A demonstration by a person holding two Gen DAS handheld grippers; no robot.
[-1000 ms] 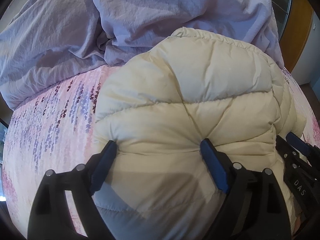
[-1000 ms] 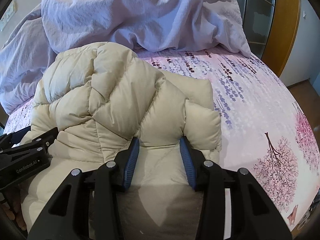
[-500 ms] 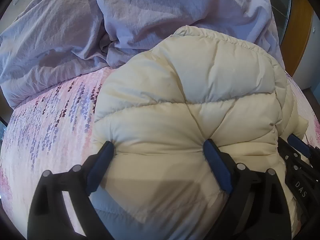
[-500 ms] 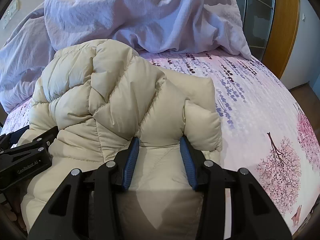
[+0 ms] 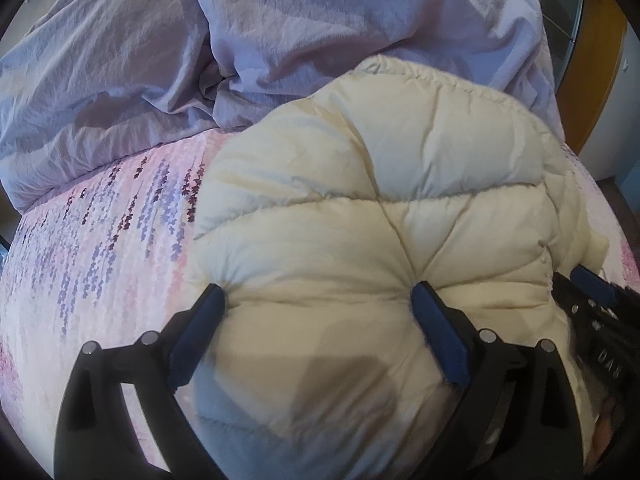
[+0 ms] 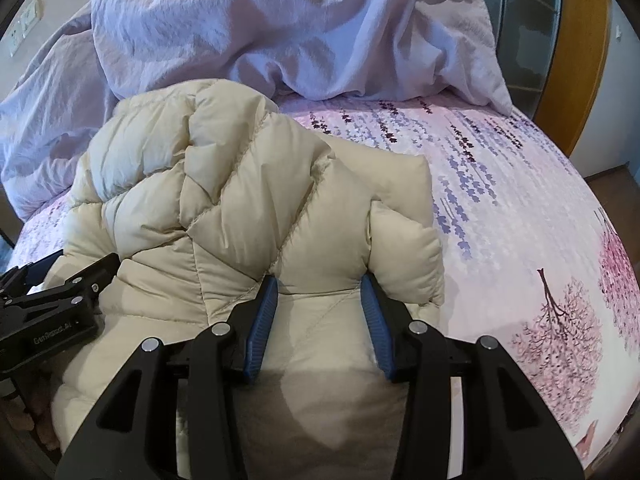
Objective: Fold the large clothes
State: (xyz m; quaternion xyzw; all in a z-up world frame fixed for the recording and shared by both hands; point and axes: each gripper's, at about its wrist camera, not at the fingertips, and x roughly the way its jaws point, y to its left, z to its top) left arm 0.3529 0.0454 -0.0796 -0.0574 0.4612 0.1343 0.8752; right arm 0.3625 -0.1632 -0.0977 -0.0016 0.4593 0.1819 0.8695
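Two hand-held grippers, both on one cream quilted puffer jacket (image 5: pixel 360 200), which lies bunched on the near part of a bed, on a pink bed sheet (image 5: pixel 100 240) printed with hanging lilac blossoms and, toward the right edge, pink trees (image 6: pixel 560 320). Item one: left gripper (image 5: pixel 318 296), pointing steeply down at the near left part of the jacket; its jaws stand very wide and have just been opening, with a broad swell of the padding between them, and its blue pads (image 5: pixel 196 336) dent the fabric on either side, creases running out from the tips. Item two: right gripper (image 6: pixel 320 280), likewise angled down, jaws about half apart and clamped on a narrower ridge of the jacket at its near right side, the padding bulging up and outward beyond both pads. Each tool's black frame shows at the edge of the other's view, just beside the jacket, the two near each other. Jacket condition: doubled over itself, stitched panels puffed, upper layer heaped toward the far left, one flat corner lying on the sheet at the far right. Item three: crumpled lilac duvet (image 5: pixel 280 20), piled across the far side of the bed, touching the jacket's far edge. Item four: wooden door frame (image 6: pixel 572 60) with glazed panels, beyond the bed at the right.
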